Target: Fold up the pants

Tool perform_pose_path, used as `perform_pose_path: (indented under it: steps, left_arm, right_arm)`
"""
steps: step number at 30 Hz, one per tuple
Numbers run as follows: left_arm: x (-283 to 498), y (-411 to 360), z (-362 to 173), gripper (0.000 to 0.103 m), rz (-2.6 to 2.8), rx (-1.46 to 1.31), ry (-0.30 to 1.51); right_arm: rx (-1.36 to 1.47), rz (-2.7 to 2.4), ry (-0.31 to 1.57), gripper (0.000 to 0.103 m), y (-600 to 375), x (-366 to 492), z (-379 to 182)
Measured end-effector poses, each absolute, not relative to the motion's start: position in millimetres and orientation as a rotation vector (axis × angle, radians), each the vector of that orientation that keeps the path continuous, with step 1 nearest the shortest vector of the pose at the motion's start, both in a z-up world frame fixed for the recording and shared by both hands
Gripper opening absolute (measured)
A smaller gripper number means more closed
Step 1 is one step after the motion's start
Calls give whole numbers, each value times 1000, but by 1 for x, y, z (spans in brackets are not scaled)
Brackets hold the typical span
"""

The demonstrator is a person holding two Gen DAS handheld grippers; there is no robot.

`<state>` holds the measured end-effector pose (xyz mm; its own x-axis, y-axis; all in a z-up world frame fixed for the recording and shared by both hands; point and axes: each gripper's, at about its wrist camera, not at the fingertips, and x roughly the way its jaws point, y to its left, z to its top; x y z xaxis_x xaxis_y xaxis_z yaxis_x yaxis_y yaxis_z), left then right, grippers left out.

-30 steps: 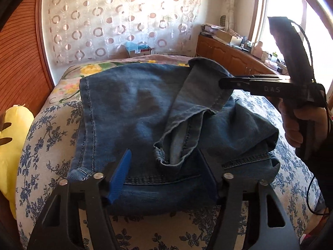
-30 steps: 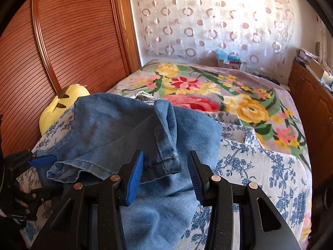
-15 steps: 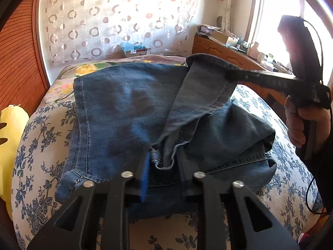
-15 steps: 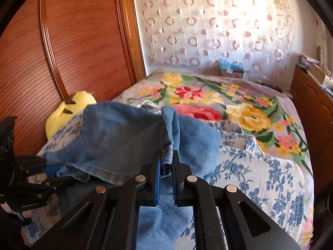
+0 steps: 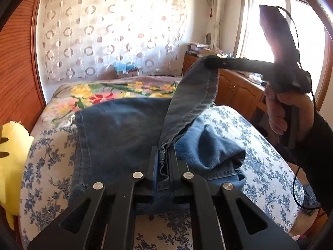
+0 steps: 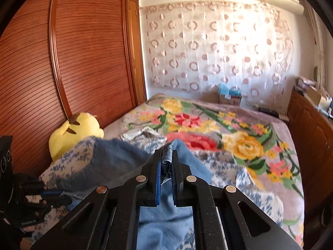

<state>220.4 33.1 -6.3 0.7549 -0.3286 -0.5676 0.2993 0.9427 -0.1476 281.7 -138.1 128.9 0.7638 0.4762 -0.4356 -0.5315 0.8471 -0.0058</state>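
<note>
Blue denim pants (image 5: pixel 120 129) lie on the bed, partly folded, with one leg pulled up. My left gripper (image 5: pixel 163 152) is shut on the near hem of that leg. My right gripper (image 6: pixel 165 156) is shut on the far corner of the same leg. In the left wrist view the right gripper (image 5: pixel 210 62) holds that corner high above the bed, and the leg hangs stretched between the two grippers. In the right wrist view the pants (image 6: pixel 116 162) spread to the left, and the left gripper (image 6: pixel 52 193) shows low at the left edge.
The bed has a blue-and-white floral sheet (image 5: pixel 260 145) and a colourful flowered blanket (image 6: pixel 239 137) at its far end. A yellow plush toy (image 6: pixel 72 133) lies by the wooden wardrobe (image 6: pixel 52 73). A wooden cabinet (image 5: pixel 239 91) stands along the right side, under the window.
Both grippers closed on the pant leg, from open to shut. Both then lifted, the right one highest, pulling the leg up off the rest of the pants.
</note>
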Motion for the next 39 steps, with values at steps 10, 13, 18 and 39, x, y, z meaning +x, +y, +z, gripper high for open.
perform_pose_path:
  steps: [10, 13, 18, 39]
  left_arm:
    - [198, 63, 18, 8, -310, -79, 563]
    - [192, 75, 18, 8, -287, -87, 560]
    - [188, 98, 4, 8, -234, -122, 584]
    - [201, 127, -43, 52, -153, -145, 713]
  right_arm:
    - [-193, 615, 365, 8, -89, 285, 152]
    - [-206, 649, 364, 8, -72, 292, 152]
    - [-239, 703, 395, 8, -41, 311, 142]
    - [-319, 697, 530, 39, -32, 343, 115]
